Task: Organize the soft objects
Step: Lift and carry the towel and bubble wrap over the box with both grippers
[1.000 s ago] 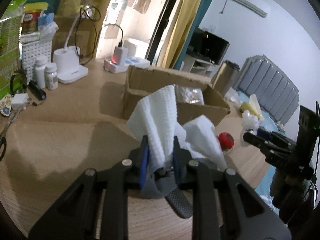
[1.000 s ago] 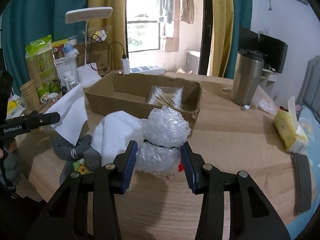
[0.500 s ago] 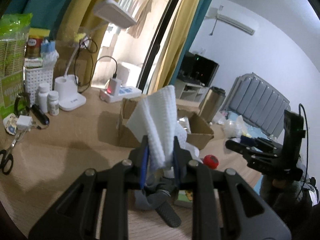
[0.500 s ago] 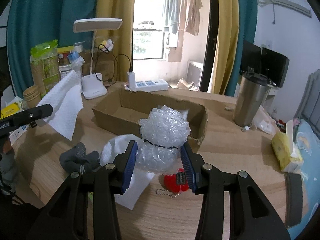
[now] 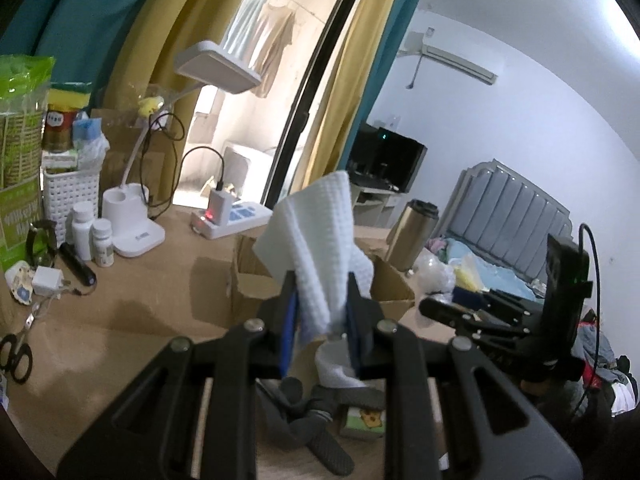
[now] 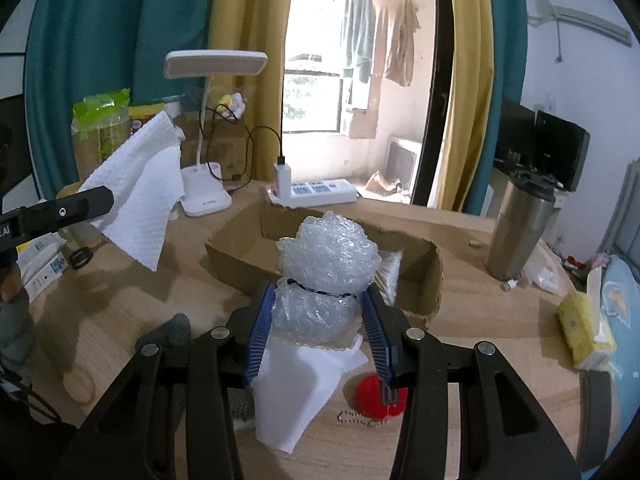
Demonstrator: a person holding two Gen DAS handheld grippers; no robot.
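Observation:
My left gripper (image 5: 322, 322) is shut on a white waffle-textured cloth (image 5: 320, 236) and holds it up above the table; the cloth also shows in the right wrist view (image 6: 140, 200). My right gripper (image 6: 318, 330) is shut on a bundle of bubble wrap (image 6: 326, 276) tied with a black band, held above the table in front of the open cardboard box (image 6: 248, 256). The box also shows in the left wrist view (image 5: 248, 280). Another white cloth (image 6: 296, 392), grey socks (image 5: 304, 412) and a red keychain ball (image 6: 376, 400) lie on the table below.
A steel tumbler (image 6: 520, 232) stands right of the box, a tissue pack (image 6: 584, 328) further right. A desk lamp (image 6: 208, 184), power strip (image 6: 316, 194), white basket (image 5: 68, 196), pill bottles (image 5: 92, 236) and scissors (image 5: 16, 352) crowd the left side.
Both grippers have risen with their loads. The white cloth has come clear of the socks and the bubble wrap is now higher, nearer the box.

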